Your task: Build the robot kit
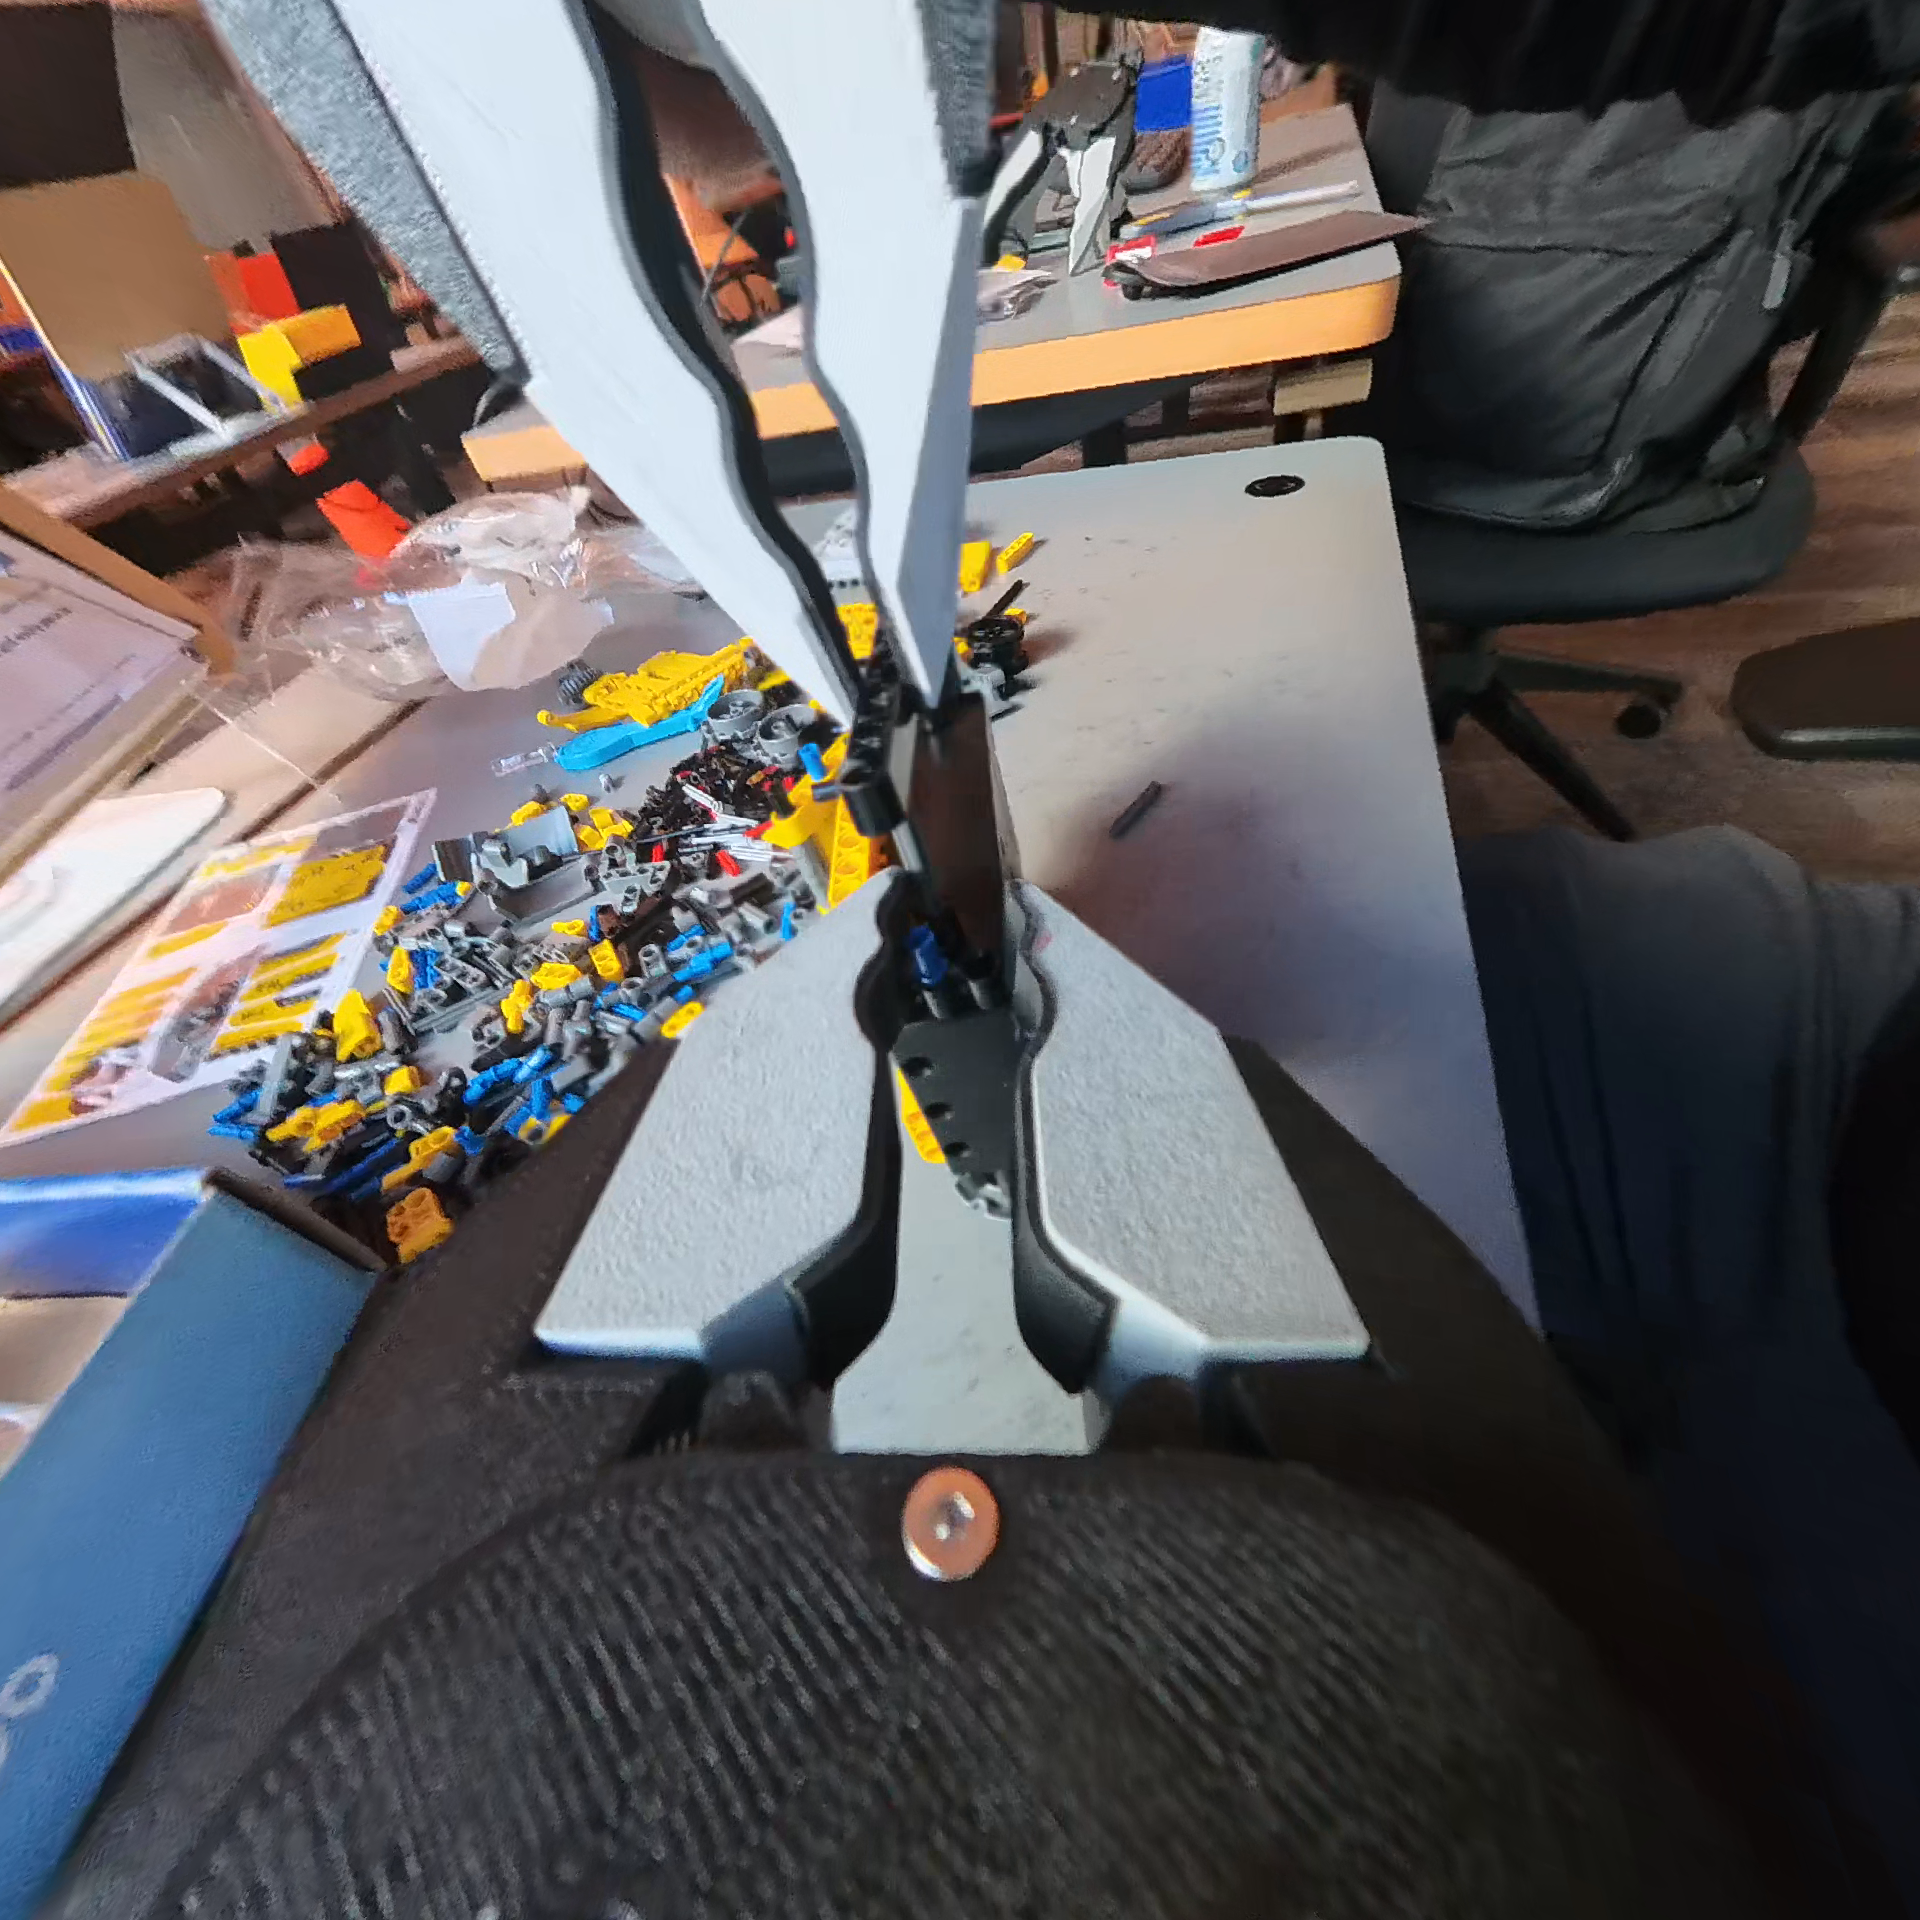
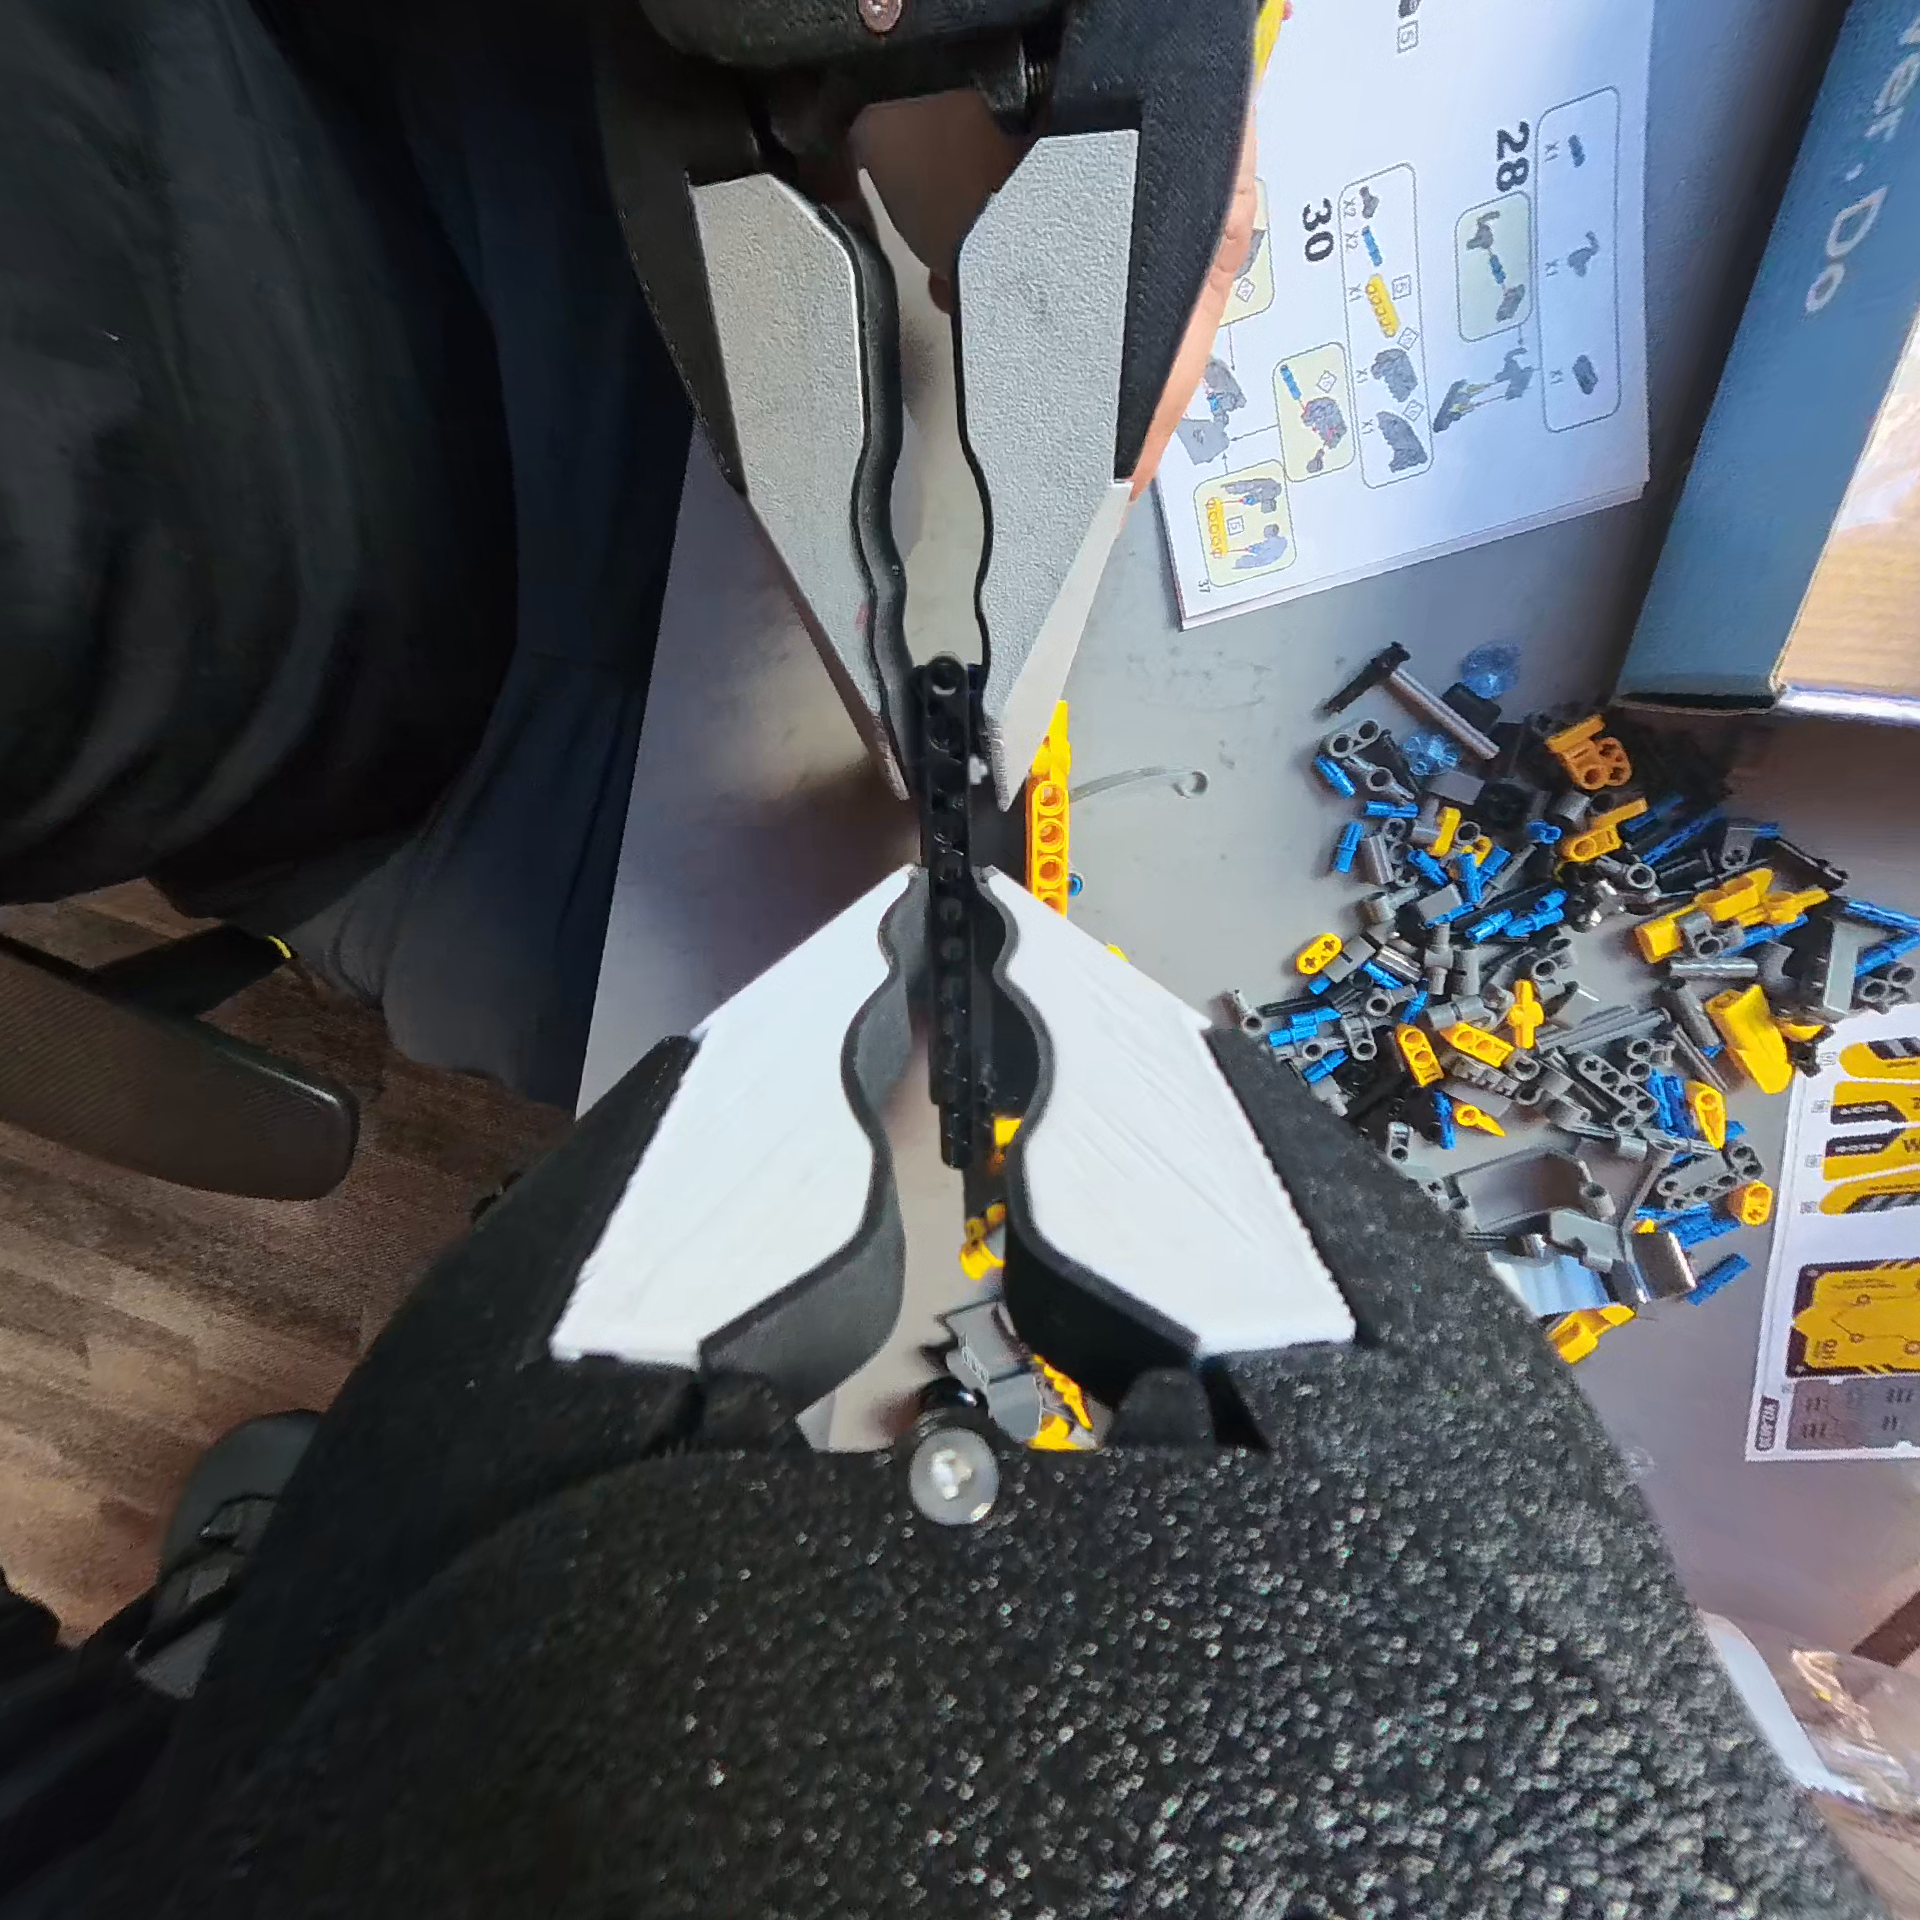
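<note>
In the left wrist view, the left gripper [image 1: 951,914] sits at lower centre, its grey fingers [image 1: 774,1122] clenched on a built assembly of building-toy parts [image 1: 951,821]: a dark grey perforated plate lies between the fingers, with a yellow beam edge beside it and blue and black pins above. The assembly rises from the fingertips as a dark panel edged by a black studded beam. From the top of the frame the right gripper [image 1: 920,681] reaches down, its pale fingers closed on the upper end of the same assembly.

In the right wrist view, the right gripper [image 2: 951,883] is at lower centre, its white fingers [image 2: 769,1132] clamped on a long black beam with holes [image 2: 948,935], which runs straight up the frame. A yellow beam [image 2: 1047,821] stands just beside it to the right. The left gripper [image 2: 940,727] comes from the top, gripping the far end of the black beam.

Beyond, on the grey surface [image 2: 1174,862], a loose pile of blue, yellow, grey and black pieces [image 2: 1558,987] spreads at the right of the frame. An instruction sheet [image 2: 1455,343] lies at upper right, a sticker sheet [image 2: 1849,1247] at the right edge, and a blue box [image 2: 1756,416] in the upper right corner. A black office chair [image 1: 1579,416] stands at upper right in the left wrist view.
</note>
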### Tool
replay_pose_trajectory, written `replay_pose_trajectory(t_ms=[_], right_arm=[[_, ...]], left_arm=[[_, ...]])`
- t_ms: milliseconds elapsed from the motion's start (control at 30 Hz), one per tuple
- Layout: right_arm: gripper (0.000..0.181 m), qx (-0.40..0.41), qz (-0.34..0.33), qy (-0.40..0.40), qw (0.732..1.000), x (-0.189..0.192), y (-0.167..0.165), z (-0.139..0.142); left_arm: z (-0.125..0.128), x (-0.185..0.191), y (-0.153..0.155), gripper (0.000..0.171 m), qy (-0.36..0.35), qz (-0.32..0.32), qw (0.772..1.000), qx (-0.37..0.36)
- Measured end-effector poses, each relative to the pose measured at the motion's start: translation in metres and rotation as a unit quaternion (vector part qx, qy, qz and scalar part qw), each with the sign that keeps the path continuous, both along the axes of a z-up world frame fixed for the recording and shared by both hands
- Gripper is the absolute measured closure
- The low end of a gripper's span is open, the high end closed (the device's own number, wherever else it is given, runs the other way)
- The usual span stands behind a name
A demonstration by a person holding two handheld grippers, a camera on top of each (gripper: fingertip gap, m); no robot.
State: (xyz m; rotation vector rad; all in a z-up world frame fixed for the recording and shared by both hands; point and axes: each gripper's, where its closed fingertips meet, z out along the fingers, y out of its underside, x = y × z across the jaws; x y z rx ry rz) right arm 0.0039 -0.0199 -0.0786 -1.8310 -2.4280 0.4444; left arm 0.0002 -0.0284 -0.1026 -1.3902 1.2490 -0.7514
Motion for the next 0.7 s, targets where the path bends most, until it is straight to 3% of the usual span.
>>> replay_pose_trajectory(t_ms=[300,700], right_arm=[[0.174,0.099,-0.034,0.029,0.994,-0.008,-0.018,-0.002],[0.174,0.11,-0.019,0.006,0.994,-0.009,-0.03,-0.003]], left_arm=[[0.002,-0.005,-0.014,0.158,-0.033,-0.029,0.996,0.076],[0.002,-0.002,-0.024,0.158,-0.039,-0.049,0.992,0.112]])
